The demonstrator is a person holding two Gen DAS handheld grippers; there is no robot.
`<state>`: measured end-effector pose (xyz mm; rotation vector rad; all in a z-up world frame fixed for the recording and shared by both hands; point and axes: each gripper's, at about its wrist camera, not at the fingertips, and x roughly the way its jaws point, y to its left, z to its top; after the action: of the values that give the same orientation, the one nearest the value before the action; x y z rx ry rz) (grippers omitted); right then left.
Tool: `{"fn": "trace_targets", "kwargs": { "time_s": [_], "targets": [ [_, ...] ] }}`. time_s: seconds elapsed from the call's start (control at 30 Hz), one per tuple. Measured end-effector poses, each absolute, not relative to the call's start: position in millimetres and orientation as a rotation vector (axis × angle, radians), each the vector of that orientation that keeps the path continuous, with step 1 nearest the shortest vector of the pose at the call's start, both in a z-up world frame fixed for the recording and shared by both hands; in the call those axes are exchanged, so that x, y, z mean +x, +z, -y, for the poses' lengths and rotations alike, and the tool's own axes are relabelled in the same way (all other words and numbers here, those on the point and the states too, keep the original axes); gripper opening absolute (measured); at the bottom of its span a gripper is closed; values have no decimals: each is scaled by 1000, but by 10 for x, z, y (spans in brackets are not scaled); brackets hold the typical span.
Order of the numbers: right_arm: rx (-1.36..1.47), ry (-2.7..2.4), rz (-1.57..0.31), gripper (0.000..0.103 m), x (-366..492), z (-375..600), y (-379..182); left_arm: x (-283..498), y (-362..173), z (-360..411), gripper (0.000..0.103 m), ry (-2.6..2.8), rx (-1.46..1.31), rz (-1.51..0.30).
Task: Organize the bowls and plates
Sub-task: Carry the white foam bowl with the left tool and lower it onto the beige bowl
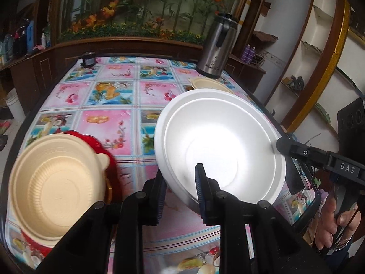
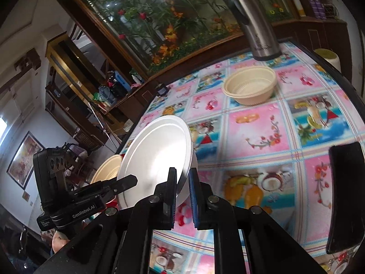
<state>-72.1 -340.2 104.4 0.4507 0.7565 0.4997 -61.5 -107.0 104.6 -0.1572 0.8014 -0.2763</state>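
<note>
Both grippers pinch the white plate (image 1: 219, 141), lifted mid-frame: left gripper (image 1: 180, 194) near rim, right gripper (image 2: 182, 196) far rim. Tan bowls (image 2: 251, 86) sit apart on the tabletop (image 1: 127, 118); sorting looks barely begun.

The white bowl (image 1: 219, 146) looks like soft foam, smooth and a bit shiny where the light hits it. The tan bowl (image 1: 54, 182) looks like stiff pressed paper, matt, with small ridges around the inside, and it sits on a shiny red plastic dish (image 1: 109, 159). The counter (image 1: 118, 114) has a slick, glossy plastic cloth with fruit pictures, the tall jug (image 1: 214, 48) is brushed metal with a black plastic handle, and the fingers (image 1: 200, 191) are matt black plastic with ribbed blue pads.
</note>
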Motion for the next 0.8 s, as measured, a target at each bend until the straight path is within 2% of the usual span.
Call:
{"fn": "trace_targets", "kwargs": {
  "time_s": [0.1, 0.43, 0.8],
  "targets": [
    [426, 542, -750, 12, -669, 3177, 1167, -713, 1119, 849, 27, -240, -176, -775],
    [370, 676, -785, 12, -364, 2241, 1258, -948, 1200, 10, 27, -76, -248, -720],
    [329, 744, -889, 12, -93, 1472, 1020, -1007, 998, -549, 27, 33, -326, -739]
  ]
}}
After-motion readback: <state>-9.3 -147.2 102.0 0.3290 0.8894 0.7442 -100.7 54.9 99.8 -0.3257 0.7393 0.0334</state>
